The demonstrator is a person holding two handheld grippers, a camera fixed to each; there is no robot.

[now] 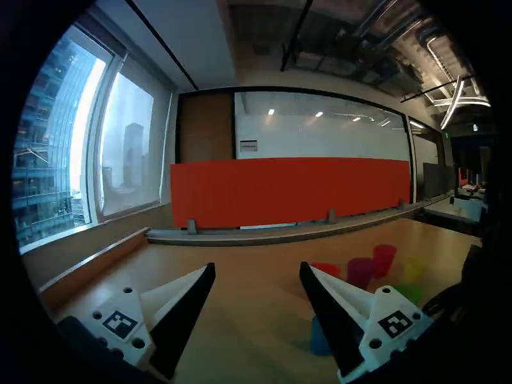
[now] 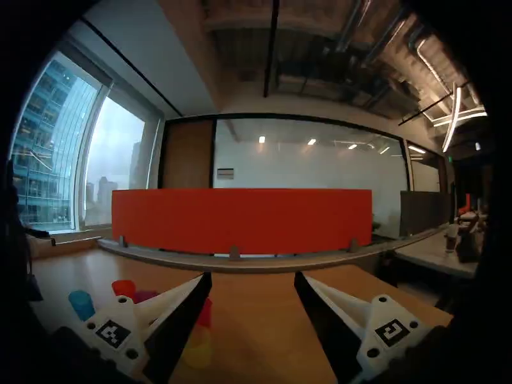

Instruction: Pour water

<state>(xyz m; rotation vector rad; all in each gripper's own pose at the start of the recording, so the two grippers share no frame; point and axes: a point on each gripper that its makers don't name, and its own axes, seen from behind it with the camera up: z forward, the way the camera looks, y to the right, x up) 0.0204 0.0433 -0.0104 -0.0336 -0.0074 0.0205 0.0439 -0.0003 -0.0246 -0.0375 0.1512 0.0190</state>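
In the left gripper view my left gripper [image 1: 257, 274] stands open above the wooden table [image 1: 256, 301], nothing between its white fingers. To its right stand several coloured cups: a red cup [image 1: 327, 269], a purple cup [image 1: 360, 271], a pink-red cup [image 1: 384, 258], a yellow cup [image 1: 415, 269], a green cup [image 1: 409, 292] and a blue cup [image 1: 319, 337] partly behind the right finger. In the right gripper view my right gripper [image 2: 252, 283] is open and empty over the same table [image 2: 256, 326]. Low at its left are a blue cup [image 2: 81, 304], a red cup [image 2: 123, 288] and a yellow cup [image 2: 197, 349], partly hidden by the left finger.
A long orange divider panel [image 1: 288, 190] runs along the table's far edge. Large windows [image 1: 57, 153] line the left wall. Another desk [image 2: 441, 256] with objects stands at the right. A dark shape [image 1: 470, 281] sits at the table's right edge.
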